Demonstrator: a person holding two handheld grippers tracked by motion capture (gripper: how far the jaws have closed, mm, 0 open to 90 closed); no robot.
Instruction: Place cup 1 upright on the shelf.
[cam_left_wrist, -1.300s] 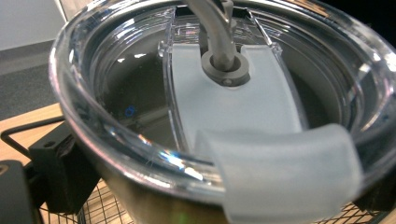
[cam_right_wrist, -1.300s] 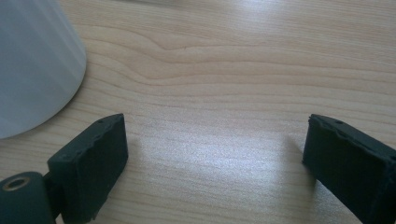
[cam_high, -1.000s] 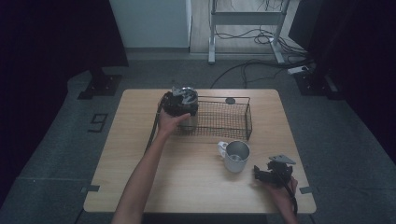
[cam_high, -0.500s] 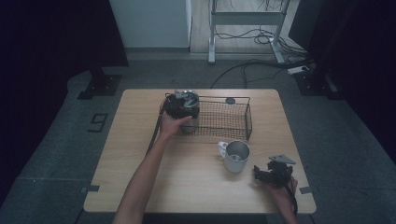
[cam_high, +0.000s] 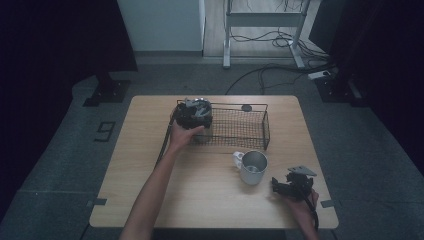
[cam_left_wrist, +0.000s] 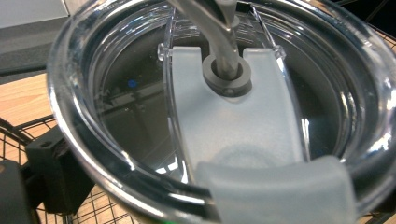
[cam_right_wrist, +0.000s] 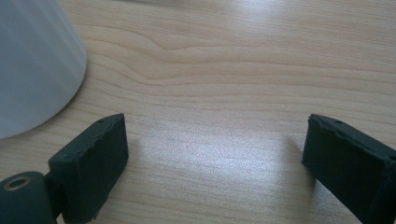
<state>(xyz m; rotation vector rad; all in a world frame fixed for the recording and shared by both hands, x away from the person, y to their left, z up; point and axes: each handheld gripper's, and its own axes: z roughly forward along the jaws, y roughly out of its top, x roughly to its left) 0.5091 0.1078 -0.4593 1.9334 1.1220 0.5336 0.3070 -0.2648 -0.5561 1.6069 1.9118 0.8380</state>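
The clear lid (cam_left_wrist: 224, 116) sits close before the left gripper (cam_high: 192, 114) at the basket's (cam_high: 240, 130) left end; whether its jaws clamp the lid cannot be told. The right gripper (cam_high: 291, 186) rests on the table (cam_high: 200, 190) beside the mug (cam_high: 252, 167), jaws apart.

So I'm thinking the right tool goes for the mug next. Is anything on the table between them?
Nothing visible does. The right tool rests open on the table just right of the mug, with bare wood between them. In the right gripper view the mug sits just beyond its left jaw.
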